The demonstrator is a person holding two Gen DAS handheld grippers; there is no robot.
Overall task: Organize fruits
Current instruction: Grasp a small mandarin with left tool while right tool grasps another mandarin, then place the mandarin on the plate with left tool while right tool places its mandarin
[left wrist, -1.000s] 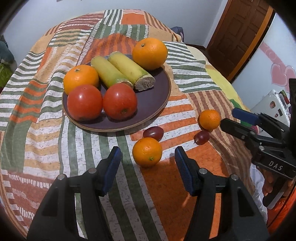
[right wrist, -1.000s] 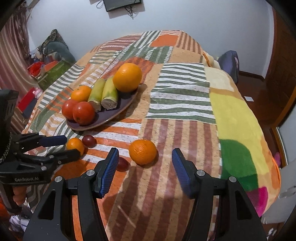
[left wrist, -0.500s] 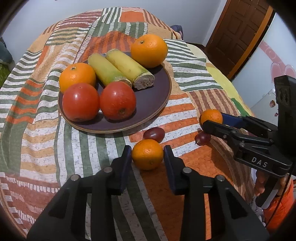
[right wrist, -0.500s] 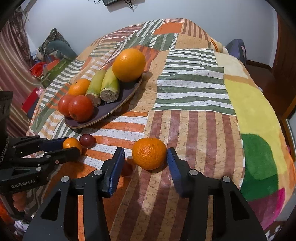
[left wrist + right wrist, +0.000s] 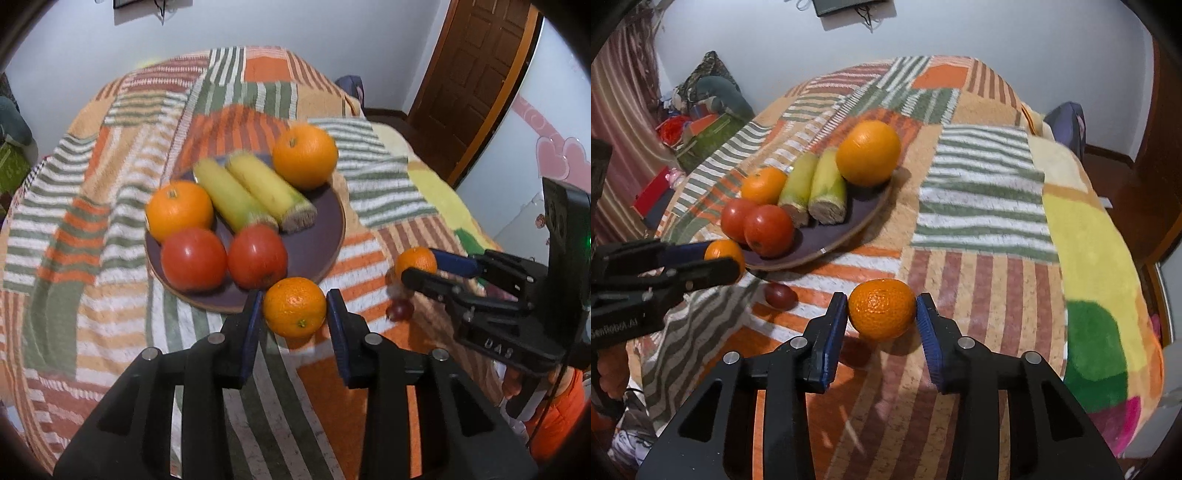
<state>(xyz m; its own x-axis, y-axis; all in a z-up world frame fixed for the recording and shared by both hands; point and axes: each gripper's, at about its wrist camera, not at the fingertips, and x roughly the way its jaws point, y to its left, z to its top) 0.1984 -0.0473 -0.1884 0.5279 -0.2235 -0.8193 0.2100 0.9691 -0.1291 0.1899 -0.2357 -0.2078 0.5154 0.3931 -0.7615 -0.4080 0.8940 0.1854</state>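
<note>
Both hand-held grippers, open a second ago, now clamp tangerines: left hand-held gripper (image 5: 294, 308) and right hand-held gripper (image 5: 881, 309); plate (image 5: 321, 236) at 12 o'clock awaits them.

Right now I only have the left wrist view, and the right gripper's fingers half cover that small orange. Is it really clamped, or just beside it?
Observer: Clamped. In the right wrist view the right gripper has both blue pads pressed against the sides of the small orange.
Reviewer: Is it off the blanket?
Observer: Probably. Its shadow lies on the blanket below it, apart from the fruit.
Reviewer: Where does my left gripper's fruit sit, seen from that side?
Observer: The left gripper holds the second orange by the near rim of the plate, not over its middle.
</note>
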